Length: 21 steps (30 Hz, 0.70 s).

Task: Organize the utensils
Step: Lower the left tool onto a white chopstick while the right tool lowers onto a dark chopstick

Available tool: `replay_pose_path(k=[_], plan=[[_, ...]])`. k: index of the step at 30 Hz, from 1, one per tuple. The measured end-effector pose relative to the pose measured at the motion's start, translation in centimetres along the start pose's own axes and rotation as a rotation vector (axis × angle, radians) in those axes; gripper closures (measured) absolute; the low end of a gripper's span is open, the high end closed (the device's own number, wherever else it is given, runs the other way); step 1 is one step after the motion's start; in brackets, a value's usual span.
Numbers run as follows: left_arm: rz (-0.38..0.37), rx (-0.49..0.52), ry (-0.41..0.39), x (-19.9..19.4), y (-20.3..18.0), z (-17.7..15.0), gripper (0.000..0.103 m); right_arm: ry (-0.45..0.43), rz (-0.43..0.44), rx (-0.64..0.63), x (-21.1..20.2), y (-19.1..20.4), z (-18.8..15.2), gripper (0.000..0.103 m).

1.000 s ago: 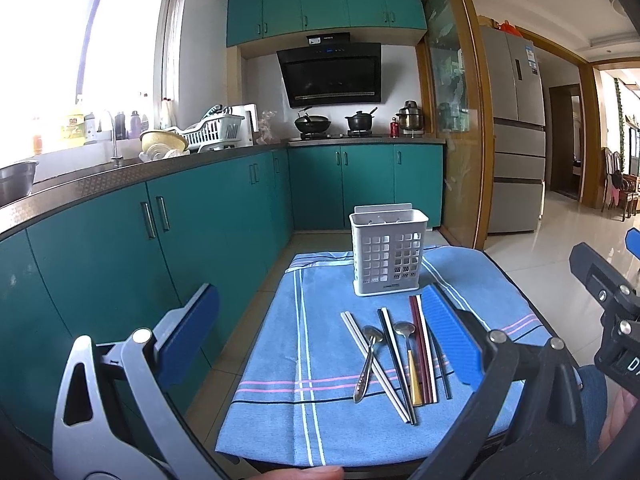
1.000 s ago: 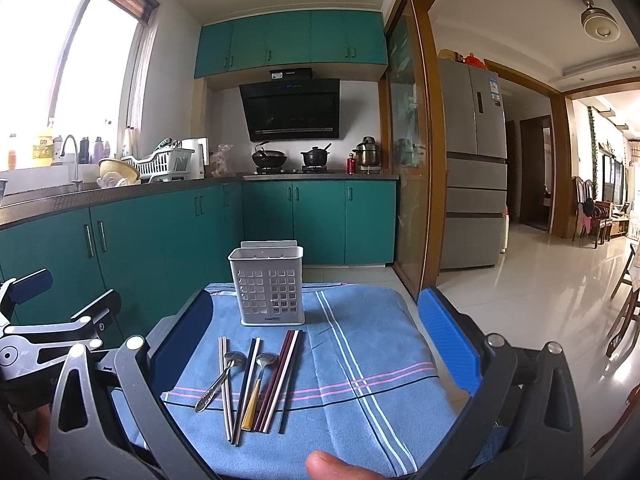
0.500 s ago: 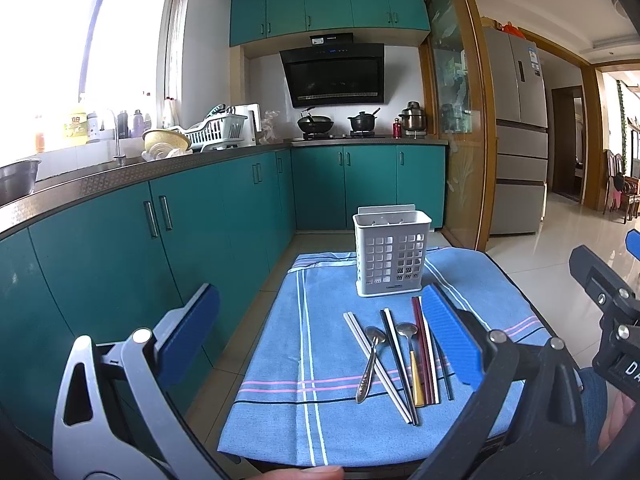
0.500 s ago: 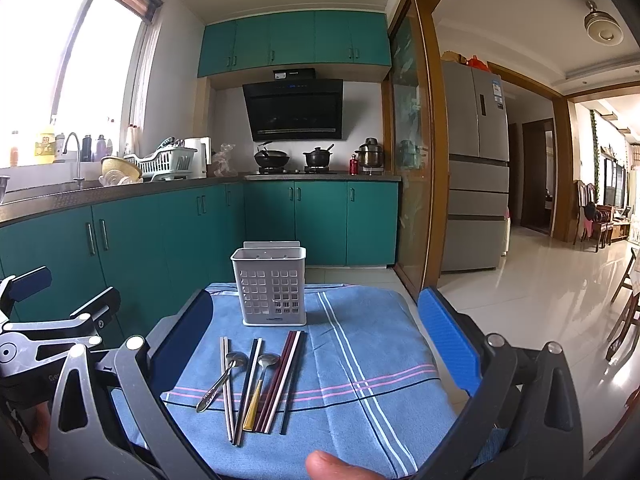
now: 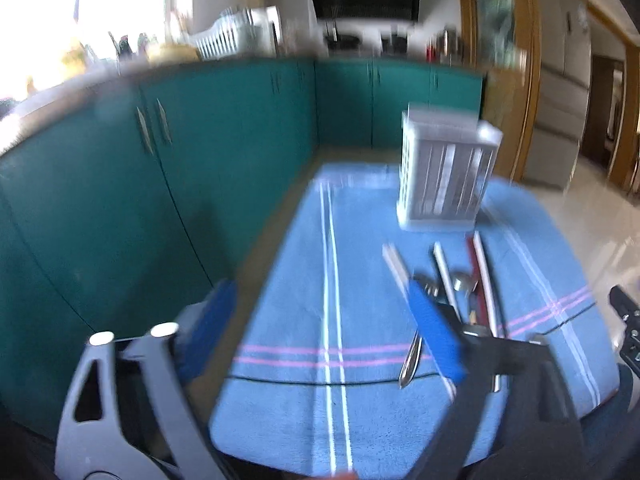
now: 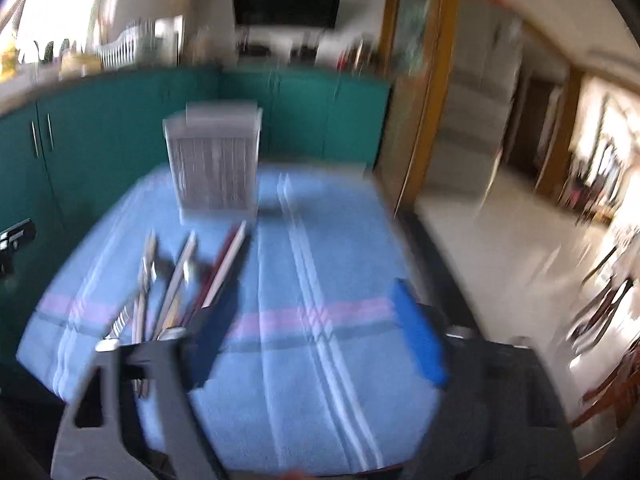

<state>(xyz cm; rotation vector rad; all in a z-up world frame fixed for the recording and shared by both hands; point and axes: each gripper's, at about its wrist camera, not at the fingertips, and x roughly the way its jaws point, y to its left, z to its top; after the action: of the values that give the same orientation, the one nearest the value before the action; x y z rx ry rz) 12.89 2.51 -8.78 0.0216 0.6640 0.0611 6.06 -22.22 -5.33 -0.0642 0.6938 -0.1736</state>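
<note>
A white slotted utensil holder (image 5: 446,178) (image 6: 216,164) stands at the far end of a blue striped cloth (image 5: 360,300) (image 6: 304,272). In front of it lie spoons and several chopsticks (image 5: 460,280) (image 6: 180,276) in a row. My left gripper (image 5: 320,332) hovers over the cloth, its right finger just in front of the utensils; the jaws are closing with nothing between them. My right gripper (image 6: 316,332) hangs over the bare cloth to the right of the utensils, its jaws also closing on nothing. Both views are motion-blurred.
Teal cabinets (image 5: 160,184) run along the left of the cloth-covered table, with a counter and dish rack (image 5: 228,40) above. A fridge (image 6: 476,112) and a tiled floor (image 6: 500,248) lie to the right. The other gripper shows at each frame's edge (image 5: 628,320) (image 6: 14,240).
Both grippers have dropped toward the cloth, tilted downward and come closer to the utensils. Their jaws have narrowed. The views have turned blurry from the motion.
</note>
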Motion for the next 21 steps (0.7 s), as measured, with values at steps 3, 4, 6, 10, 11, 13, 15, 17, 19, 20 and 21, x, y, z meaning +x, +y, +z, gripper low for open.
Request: replay_pose_path(k=[3,4,6,10,11,13,15,17,19,20,21], plan=[[-0.104,-0.039,0.182,6.0,0.0,-0.5,0.061,0.169,0.080,0.022,5.0,0.1,-0.9,0.071],[-0.124,-0.047,0.206,7.2,-0.1,-0.4,0.061,0.204,0.109,0.023,6.3,0.3,-0.8,0.073],[-0.127,-0.031,0.235,9.5,-1.1,0.7,0.062,0.238,0.157,0.027,8.2,0.8,-0.1,0.074],[-0.179,-0.011,0.272,14.0,-3.4,3.5,0.061,0.249,0.192,0.010,11.7,1.6,3.3,0.074],[-0.163,0.012,0.296,15.6,-4.2,4.0,0.061,0.254,0.194,0.006,13.0,1.8,4.5,0.074],[-0.139,0.047,0.346,17.9,-5.4,4.4,0.061,0.267,0.215,0.002,15.0,2.3,5.6,0.074],[-0.142,0.056,0.373,19.6,-5.8,4.6,0.061,0.299,0.250,0.001,17.2,2.7,6.9,0.074],[-0.162,0.036,0.398,20.4,-5.8,4.7,0.062,0.324,0.257,0.000,18.8,3.1,7.6,0.074],[-0.166,0.035,0.399,20.7,-5.9,5.0,0.065,0.344,0.271,-0.003,20.1,3.5,8.0,0.074],[-0.173,0.031,0.403,20.7,-5.7,5.3,0.066,0.355,0.282,-0.003,20.7,3.7,8.1,0.074],[-0.181,0.024,0.404,20.7,-5.5,5.5,0.067,0.365,0.287,-0.007,21.1,4.0,8.2,0.074]])
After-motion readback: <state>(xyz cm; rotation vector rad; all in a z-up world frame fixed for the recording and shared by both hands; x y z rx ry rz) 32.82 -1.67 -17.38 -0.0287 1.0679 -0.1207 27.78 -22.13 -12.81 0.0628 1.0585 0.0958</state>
